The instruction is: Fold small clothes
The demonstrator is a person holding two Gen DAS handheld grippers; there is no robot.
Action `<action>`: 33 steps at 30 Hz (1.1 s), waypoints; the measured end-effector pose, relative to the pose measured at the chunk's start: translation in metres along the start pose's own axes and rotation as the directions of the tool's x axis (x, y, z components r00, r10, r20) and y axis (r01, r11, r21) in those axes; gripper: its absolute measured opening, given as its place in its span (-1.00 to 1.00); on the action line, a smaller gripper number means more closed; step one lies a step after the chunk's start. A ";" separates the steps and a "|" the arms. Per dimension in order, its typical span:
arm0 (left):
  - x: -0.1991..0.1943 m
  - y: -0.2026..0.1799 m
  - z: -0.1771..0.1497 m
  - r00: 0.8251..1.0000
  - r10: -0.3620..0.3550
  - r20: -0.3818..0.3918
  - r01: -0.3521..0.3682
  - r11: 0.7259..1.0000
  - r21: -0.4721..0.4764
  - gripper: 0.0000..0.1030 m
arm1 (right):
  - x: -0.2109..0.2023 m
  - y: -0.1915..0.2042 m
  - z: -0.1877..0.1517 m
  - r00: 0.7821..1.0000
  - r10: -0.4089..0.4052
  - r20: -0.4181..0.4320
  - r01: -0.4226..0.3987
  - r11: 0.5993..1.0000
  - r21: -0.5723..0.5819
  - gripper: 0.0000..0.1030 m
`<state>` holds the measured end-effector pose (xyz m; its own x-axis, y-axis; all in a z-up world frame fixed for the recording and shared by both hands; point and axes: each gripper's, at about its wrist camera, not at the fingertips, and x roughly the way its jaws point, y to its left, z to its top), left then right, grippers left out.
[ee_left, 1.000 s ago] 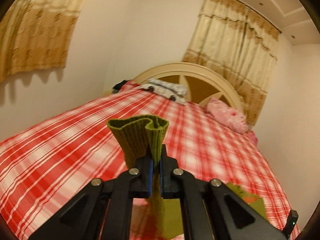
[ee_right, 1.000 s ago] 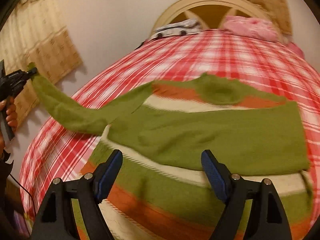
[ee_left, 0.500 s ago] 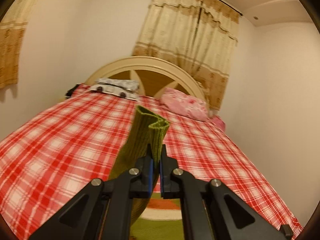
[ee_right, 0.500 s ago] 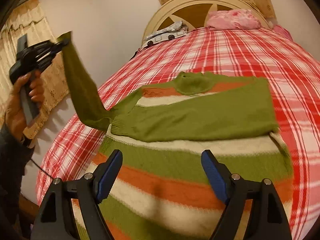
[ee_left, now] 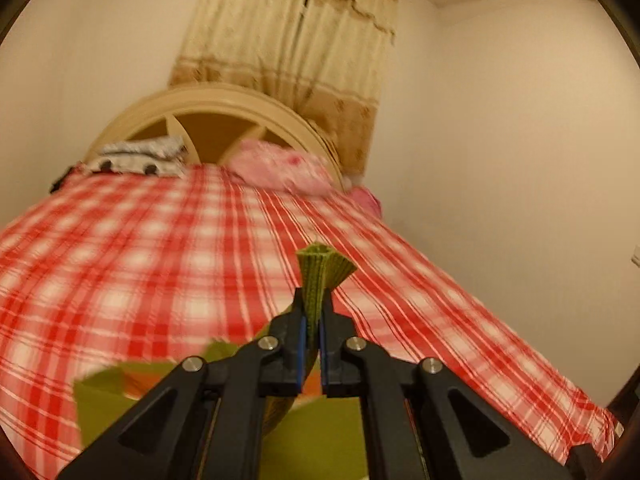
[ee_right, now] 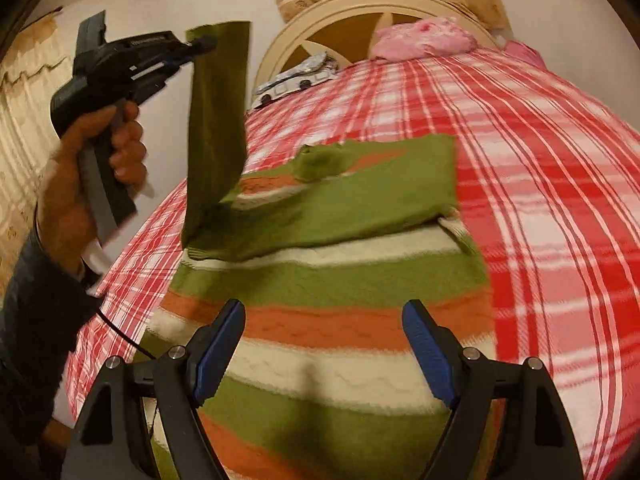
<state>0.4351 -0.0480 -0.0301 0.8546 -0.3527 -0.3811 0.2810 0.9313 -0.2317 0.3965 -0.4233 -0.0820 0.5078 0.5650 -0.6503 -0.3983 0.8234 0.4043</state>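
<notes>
- Red-and-white plaid bedspread (ee_left: 168, 264), covering the whole bed.
- Cream arched wooden headboard (ee_left: 216, 100) with spoke cut-outs, at the far end.
- Pink floral pillow (ee_left: 280, 170), lying against the headboard.
- Folded black-and-white patterned cloth (ee_left: 138, 158), beside the pillow.
- Beige patterned curtain (ee_left: 296, 52) with a scalloped valance, behind the headboard.
- Second beige curtain (ee_right: 24, 128), on the side wall.

No legible text; only blurred, unreadable lettering on the left tool (ee_right: 200, 45).
</notes>
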 end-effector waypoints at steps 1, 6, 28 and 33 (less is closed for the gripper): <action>0.007 -0.009 -0.008 1.000 0.004 -0.013 -0.004 1.000 0.019 -0.91 | 0.000 -0.003 -0.003 1.000 -0.005 -0.005 0.005 1.000 0.009 0.58; 0.043 -0.044 -0.050 0.994 0.049 -0.096 -0.036 0.991 0.132 -0.87 | -0.003 -0.008 -0.014 1.000 -0.019 -0.022 0.020 1.000 0.023 0.58; -0.073 0.139 -0.135 0.844 0.475 -0.249 -0.453 0.880 0.143 0.53 | 0.028 -0.024 0.069 0.998 -0.060 -0.022 0.061 0.998 0.018 0.55; -0.085 0.155 -0.139 0.868 0.409 -0.282 -0.412 0.910 0.049 0.54 | 0.072 -0.031 0.099 0.995 -0.064 -0.080 0.069 0.996 0.056 0.44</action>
<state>0.3454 0.1133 -0.1577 0.7335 0.0487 -0.6780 -0.0756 0.9971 -0.0101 0.5204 -0.4027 -0.0776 0.4699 0.5050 -0.7240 -0.3190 0.8619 0.3941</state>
